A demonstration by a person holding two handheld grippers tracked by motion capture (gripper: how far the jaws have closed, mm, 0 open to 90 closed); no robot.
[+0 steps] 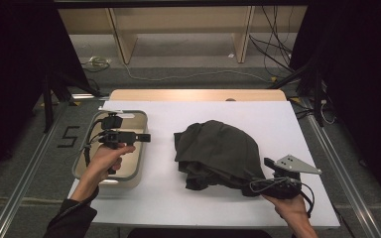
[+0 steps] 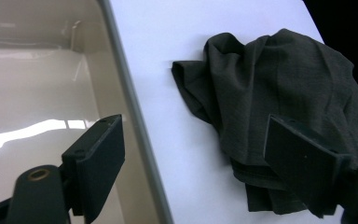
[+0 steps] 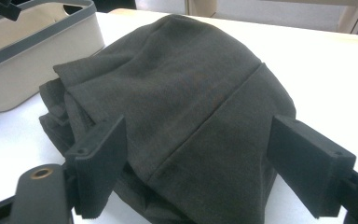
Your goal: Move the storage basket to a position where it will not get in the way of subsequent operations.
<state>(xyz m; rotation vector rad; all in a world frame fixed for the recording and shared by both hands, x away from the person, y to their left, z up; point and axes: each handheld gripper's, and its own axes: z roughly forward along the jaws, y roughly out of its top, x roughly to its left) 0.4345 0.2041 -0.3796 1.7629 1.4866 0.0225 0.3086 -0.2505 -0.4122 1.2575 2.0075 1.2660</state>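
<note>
Though bunched, dark garment [image 1: 218, 151] — creased.

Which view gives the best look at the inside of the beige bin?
The left gripper view: it looks down into the bin and shows its bare glossy floor and grey rim. The high view has the left tool and hand over part of it. The right gripper view catches just an outer corner.

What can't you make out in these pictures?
- What kind of garment the crumpled dark grey cloth is: its folds hide its shape in all views.
- Far end of the beige plastic bin: cut off by the left gripper view's edge.
- Right gripper fingers in the high view: dark against the cloth.
</note>
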